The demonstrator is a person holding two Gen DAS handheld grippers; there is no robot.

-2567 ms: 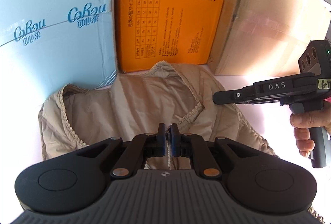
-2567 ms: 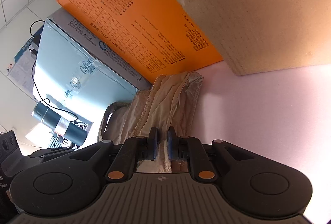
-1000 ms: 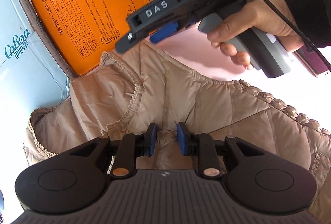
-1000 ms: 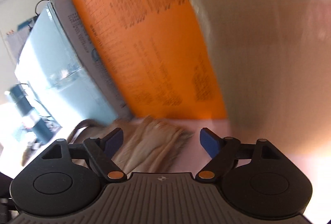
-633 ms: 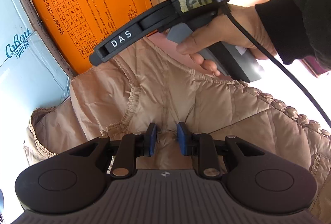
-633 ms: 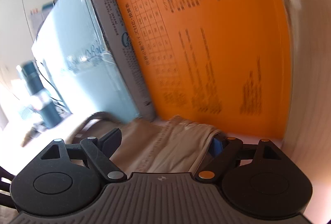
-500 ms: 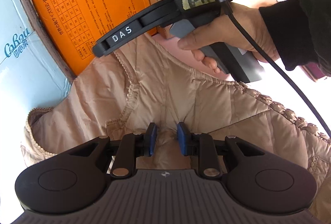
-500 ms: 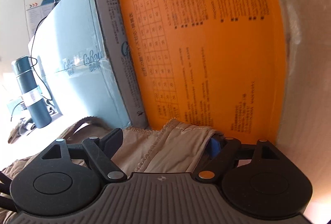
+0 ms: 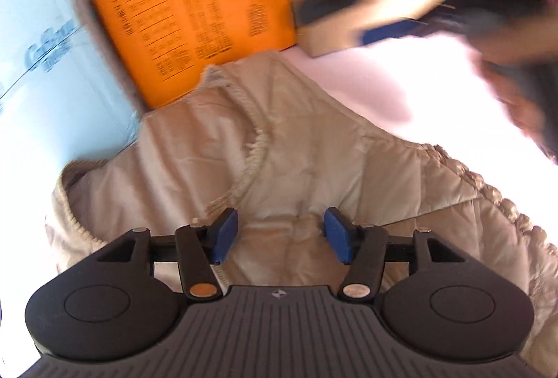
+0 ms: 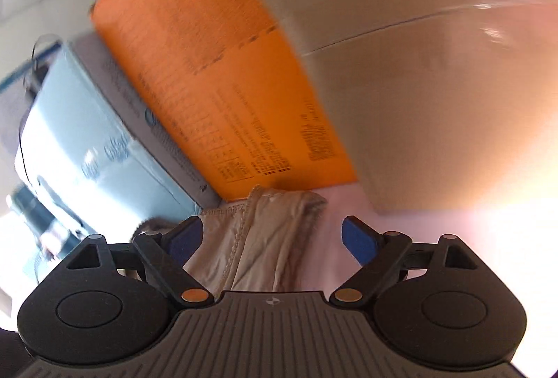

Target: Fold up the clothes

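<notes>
Nothing can be read. The orange box [image 9: 195,12] ahead of the tool carries black tables and print, the light blue box [image 9: 45,57] a blue logo, both too blurred.

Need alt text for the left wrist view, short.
Left gripper, jaws opening with blue pads clear of the fabric, hangs over a beige quilted vest lying on a pale pink surface. Orange box and light blue box stand behind; the right gripper blurs top right.
</notes>
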